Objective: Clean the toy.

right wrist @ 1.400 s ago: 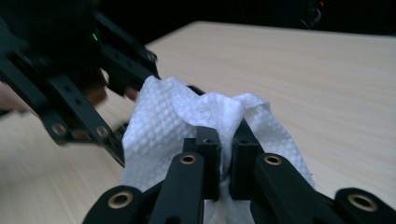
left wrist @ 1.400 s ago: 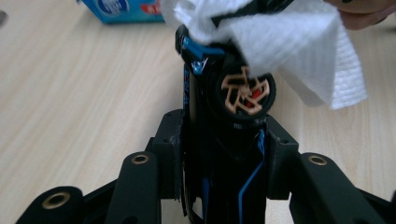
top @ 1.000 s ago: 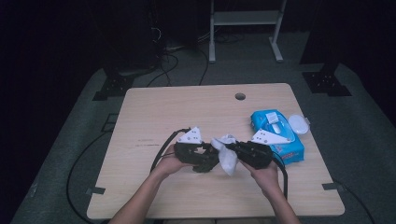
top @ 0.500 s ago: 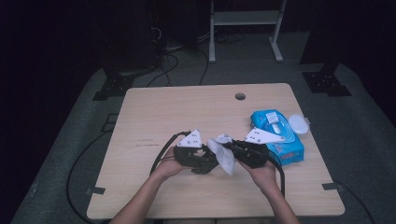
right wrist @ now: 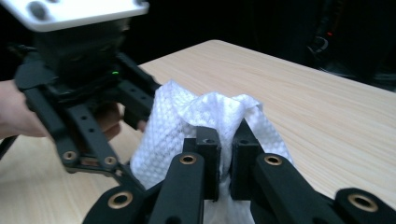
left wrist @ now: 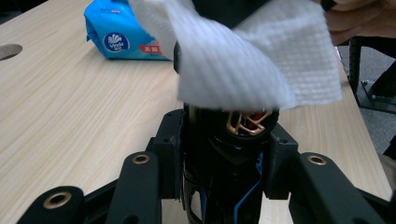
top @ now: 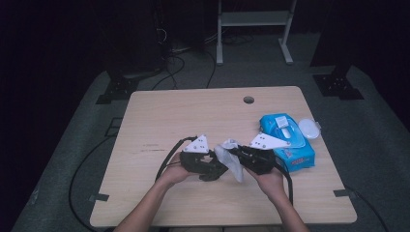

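Clamped tight in the right claw [right wrist: 224, 161]: a fold of the white textured wet wipe [right wrist: 177, 121], with the loose rest spreading just ahead of the tips. Closed around a small black cylindrical part with a copper-coloured ring on top [left wrist: 243, 135]: the left claw [left wrist: 225, 154], with the wipe draped directly above the part and touching it. Just behind the right claw, on the light wooden table [top: 193, 116]: a blue plastic pack of wipes [top: 290, 147]. Probably best to hold the left grip firm, drag the sheet slowly across the top, and avoid snagging it on the ring.
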A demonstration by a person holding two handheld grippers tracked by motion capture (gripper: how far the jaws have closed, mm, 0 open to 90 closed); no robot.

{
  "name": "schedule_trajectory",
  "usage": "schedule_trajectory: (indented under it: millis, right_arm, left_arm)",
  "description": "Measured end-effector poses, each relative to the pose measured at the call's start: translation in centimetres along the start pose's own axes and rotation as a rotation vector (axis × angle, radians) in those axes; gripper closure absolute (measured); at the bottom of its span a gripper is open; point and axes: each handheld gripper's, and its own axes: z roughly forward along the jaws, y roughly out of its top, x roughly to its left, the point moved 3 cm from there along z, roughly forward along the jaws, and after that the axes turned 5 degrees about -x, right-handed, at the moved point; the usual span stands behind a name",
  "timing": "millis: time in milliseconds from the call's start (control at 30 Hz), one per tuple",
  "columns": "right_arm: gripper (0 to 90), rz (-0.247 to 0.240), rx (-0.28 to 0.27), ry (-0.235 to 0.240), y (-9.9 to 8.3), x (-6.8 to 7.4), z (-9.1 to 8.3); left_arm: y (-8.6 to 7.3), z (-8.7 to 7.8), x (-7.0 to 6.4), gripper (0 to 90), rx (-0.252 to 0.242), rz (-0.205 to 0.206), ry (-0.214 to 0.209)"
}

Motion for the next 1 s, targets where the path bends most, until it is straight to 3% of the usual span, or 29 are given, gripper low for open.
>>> schedule_trajectory:
  millis: [167, 200, 267, 467, 533, 600, 700, 867, 933, 1000]
  right_arm:
    - [84.7, -0.063, 0.001, 0.026, 0.8, 2.0, 1.0]
    - [84.7, -0.064, 0.000, 0.038, 0.9, 2.1, 1.1]
    - [84.7, -0.048, -0.006, 0.043, 1.0, 1.8, 1.1]
    - [84.6, -0.031, 0.028, -0.031, 0.0, 0.1, 0.4]
    - [84.7, -0.016, 0.005, -0.018, 0.1, 0.5, 0.4]
    - [84.6, -0.006, -0.029, 0.052, 0.7, 1.3, 0.6]
    - [84.6, -0.053, -0.023, 0.062, 1.1, 2.1, 1.1]
    - [84.6, -0.001, -0.034, 0.032, 0.4, 0.5, 0.4]
    - [84.6, -0.005, -0.006, -0.007, -0.3, -0.1, 0.1]
    - [84.6, 0.025, 0.006, -0.018, -1.1, -0.7, -0.2]
  left_arm:
    - [0.2, 0.1, -0.2, 58.2, -0.010, 0.006, -0.011]
    - [0.2, -0.1, -0.1, 58.2, -0.027, -0.010, -0.017]
    - [0.1, -0.4, 0.1, 58.2, -0.040, -0.025, -0.010]
    - [-0.5, -0.8, 0.3, 58.3, -0.041, -0.039, -0.006]
    - [-0.4, -0.6, 0.3, 58.3, -0.042, -0.038, -0.007]
    - [-0.2, -0.3, 0.1, 58.3, -0.031, -0.021, -0.011]
    - [0.1, -0.4, 0.1, 58.3, -0.054, -0.025, -0.024]
    - [-0.3, -1.0, 0.4, 58.3, -0.051, -0.037, -0.013]
    - [-0.5, -1.2, 0.6, 58.3, -0.071, -0.050, -0.011]
    - [-0.5, -1.4, 0.7, 58.3, -0.092, -0.066, -0.017]
